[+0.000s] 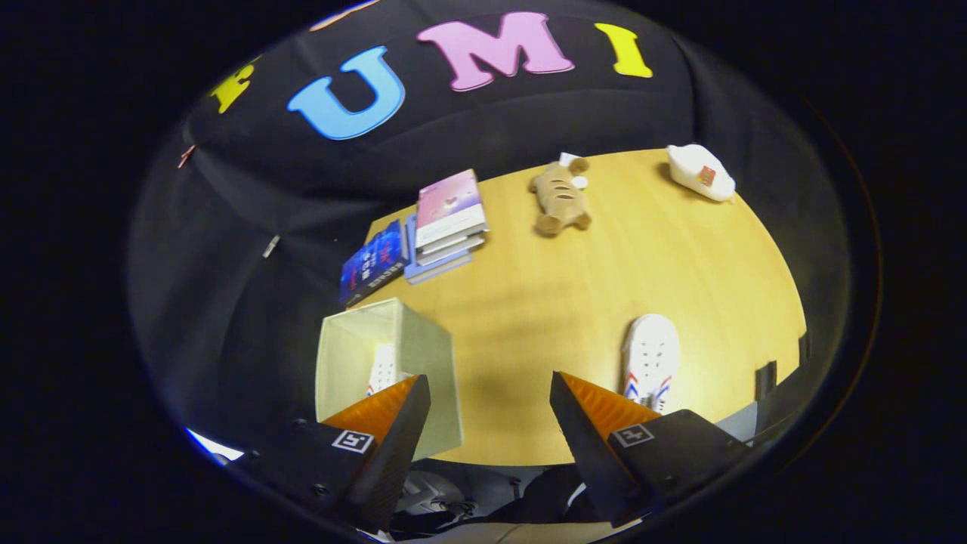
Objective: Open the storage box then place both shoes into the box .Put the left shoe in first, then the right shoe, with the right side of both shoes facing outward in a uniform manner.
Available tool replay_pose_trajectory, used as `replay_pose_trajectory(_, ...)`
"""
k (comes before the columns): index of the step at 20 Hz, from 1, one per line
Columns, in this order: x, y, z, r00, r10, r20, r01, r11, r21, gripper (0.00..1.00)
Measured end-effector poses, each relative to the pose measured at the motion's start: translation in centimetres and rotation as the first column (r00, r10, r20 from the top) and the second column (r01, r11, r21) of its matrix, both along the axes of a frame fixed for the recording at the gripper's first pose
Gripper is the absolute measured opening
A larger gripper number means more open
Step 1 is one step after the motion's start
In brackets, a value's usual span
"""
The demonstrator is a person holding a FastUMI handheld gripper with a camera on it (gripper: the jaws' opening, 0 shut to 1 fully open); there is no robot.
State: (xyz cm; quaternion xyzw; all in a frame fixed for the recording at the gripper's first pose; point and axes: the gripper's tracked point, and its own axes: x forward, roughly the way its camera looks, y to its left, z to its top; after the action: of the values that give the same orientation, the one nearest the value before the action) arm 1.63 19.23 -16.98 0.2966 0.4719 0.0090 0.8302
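Tongs (489,397) spread wide, holding nothing, raised above the table (544,302).
Gripper view: the storage box (434,363) stands open beside the left finger, with one shoe (383,368) inside, so the first placement looks done. Second shoe (650,361) lies on the table just beyond the right finger, not yet picked up.

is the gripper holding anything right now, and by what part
Nothing is held. The gripper is open, with only bare table between its fingers. One shoe sits in the storage box; the other shoe lies on the table.
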Motion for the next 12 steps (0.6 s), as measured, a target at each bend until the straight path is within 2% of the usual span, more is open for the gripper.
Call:
replay_pose_trajectory(3, -2.4, -5.7, -4.5, 0.996, -0.061, -0.068, 0.056, 0.997, -0.061, 0.98)
replay_pose_trajectory(6, -4.4, -10.5, -10.2, 0.984, -0.096, -0.148, 0.08, 0.991, -0.109, 0.97)
replay_pose_trajectory(12, -6.6, -13.4, -20.5, 0.943, -0.089, -0.322, 0.073, 0.995, -0.061, 0.92)
